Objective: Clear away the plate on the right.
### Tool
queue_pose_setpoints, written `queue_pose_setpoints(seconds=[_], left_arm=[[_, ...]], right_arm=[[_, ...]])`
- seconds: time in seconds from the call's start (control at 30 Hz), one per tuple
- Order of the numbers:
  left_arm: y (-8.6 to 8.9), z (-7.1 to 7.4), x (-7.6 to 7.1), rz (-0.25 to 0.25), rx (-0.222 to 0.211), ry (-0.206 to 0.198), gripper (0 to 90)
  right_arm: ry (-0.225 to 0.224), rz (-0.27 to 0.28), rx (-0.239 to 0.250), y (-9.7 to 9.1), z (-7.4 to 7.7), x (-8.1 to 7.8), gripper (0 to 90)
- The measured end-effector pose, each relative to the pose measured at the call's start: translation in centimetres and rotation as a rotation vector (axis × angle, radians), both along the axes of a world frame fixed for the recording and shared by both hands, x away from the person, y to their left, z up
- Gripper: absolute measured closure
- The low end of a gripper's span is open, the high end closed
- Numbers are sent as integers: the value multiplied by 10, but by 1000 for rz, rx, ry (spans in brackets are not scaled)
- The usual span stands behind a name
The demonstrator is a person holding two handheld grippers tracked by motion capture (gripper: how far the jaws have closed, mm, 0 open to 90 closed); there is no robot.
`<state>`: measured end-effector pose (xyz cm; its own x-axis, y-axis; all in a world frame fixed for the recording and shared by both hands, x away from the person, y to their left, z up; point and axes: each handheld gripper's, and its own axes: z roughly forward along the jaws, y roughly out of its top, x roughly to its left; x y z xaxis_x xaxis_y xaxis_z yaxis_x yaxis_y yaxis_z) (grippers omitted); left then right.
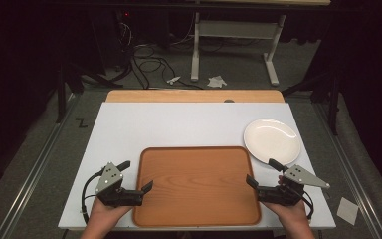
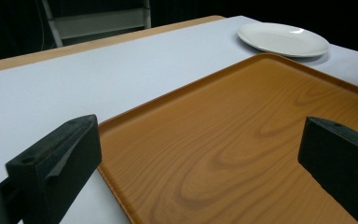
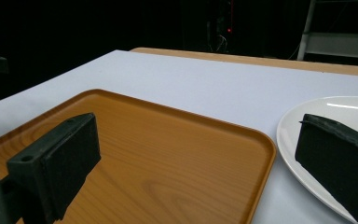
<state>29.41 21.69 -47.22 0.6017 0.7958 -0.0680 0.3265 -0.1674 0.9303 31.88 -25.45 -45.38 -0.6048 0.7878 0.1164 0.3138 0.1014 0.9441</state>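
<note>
Both gripper (image 1: 136, 175) jaws flank tray (image 1: 197, 184).

Plate (image 1: 271, 141) right-behind tray (image 1: 196, 185)

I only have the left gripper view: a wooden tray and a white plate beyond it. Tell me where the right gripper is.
Observer: The right gripper is at the tray's right edge, jaws open, one over the tray, one by the plate.
Operator: Report where mine sits.
Observer: The left gripper is at the tray's left edge, jaws open.
Operator: Describe beyond the table.
Observer: Cables and crumpled paper lie on the floor.
</note>
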Motion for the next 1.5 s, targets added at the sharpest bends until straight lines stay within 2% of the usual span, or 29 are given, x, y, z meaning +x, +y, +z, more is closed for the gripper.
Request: queue_pose_setpoints(seconds=[0.13, 0.6, 0.9, 1.2, 1.5], left_arm=[[1, -1, 2, 0, -2, 6, 1], [2, 0, 1, -1, -1, 2, 1], [2, 0, 1, -1, 4, 1, 1], [5, 0, 2, 20, -13, 2, 1], [7, 1, 1, 20, -13, -3, 1]], right_arm=[[8, -1, 11, -2, 0, 0, 10], [3, 3, -5, 0, -1, 0, 10], [22, -15, 16, -5, -3, 3, 10], [33, -35, 39, -11, -2, 3, 10], [44, -49, 51, -14, -3, 5, 10]])
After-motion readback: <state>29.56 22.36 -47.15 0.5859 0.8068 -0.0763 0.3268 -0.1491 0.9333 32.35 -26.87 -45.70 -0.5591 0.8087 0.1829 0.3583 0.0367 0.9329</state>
